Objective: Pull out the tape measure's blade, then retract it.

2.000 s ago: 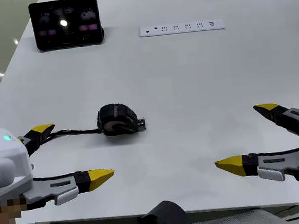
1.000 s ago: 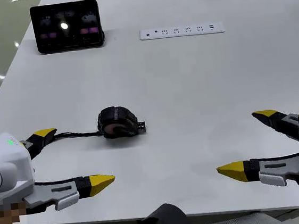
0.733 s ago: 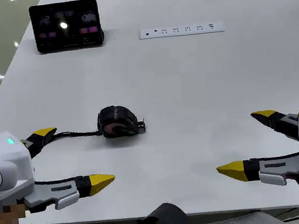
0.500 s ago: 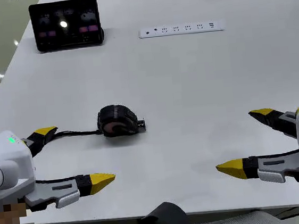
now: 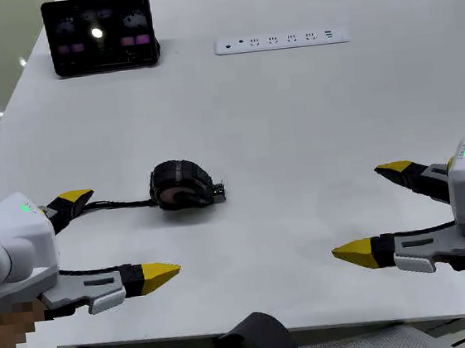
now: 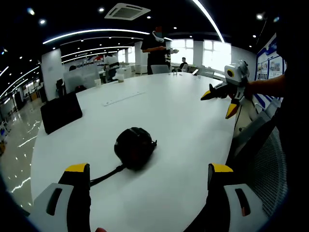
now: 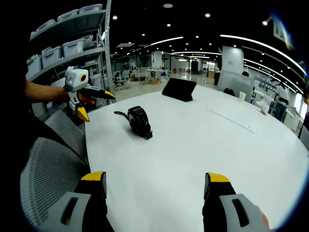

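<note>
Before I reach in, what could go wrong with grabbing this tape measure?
The tape measure lies loose on the smooth white table, so a nudge from the open left gripper may slide it rather than grip it. Its black strap trails toward that gripper's far jaw and could snag. The blade hook is small and sits low; the open right gripper may miss it.

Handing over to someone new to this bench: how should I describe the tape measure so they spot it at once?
Start from the big white table. On its left half, nearer than the dark propped-up tablet, lies the round black tape measure. Unlike the flat white power strip farther back, it is a chunky dark case trailing a thin black cord.
</note>
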Available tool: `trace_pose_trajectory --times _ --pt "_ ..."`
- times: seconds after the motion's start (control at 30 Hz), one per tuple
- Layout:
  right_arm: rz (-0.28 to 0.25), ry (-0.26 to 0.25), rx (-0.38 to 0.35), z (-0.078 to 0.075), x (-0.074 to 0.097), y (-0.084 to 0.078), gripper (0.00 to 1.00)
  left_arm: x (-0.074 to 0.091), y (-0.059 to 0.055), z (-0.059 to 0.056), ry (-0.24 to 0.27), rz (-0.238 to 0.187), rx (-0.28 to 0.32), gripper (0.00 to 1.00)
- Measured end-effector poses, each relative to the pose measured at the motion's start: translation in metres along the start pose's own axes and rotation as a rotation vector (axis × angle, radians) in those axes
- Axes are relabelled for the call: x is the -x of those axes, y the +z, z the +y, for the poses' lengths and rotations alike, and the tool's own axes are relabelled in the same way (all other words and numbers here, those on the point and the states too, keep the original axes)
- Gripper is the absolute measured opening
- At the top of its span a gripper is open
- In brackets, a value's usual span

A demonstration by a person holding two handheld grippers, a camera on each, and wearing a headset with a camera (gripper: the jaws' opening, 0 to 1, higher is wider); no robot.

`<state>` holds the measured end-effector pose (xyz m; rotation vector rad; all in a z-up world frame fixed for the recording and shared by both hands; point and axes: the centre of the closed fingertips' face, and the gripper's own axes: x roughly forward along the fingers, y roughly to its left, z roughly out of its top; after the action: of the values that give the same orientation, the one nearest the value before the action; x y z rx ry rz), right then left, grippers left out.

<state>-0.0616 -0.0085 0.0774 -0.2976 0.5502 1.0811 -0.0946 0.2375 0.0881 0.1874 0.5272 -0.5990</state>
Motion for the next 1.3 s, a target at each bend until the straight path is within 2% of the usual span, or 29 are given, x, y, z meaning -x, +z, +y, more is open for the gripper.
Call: trace_pose_trajectory --times 0.37,0.73,0.93,1.1,1.3 --pt "0.019 0.03 0.058 -0.006 -0.012 0.004 0.74 -0.01 0.003 0.005 -0.019 0.009 -0.021 0.99" --pt "0.047 0.087 0.129 -0.009 -0.031 0.008 0.63 -0.021 0.001 0.013 -0.054 0.047 -0.063 0.94" --pt "0.076 0.134 0.161 -0.008 -0.04 0.007 0.56 -0.027 0.002 0.019 -0.072 0.063 -0.087 0.89" --pt "0.102 0.16 0.2 -0.008 -0.047 0.006 0.54 -0.032 0.0 0.021 -0.1 0.085 -0.106 0.85" --pt "0.103 0.186 0.231 -0.01 -0.057 0.011 0.51 -0.04 -0.001 0.026 -0.126 0.103 -0.13 0.81"
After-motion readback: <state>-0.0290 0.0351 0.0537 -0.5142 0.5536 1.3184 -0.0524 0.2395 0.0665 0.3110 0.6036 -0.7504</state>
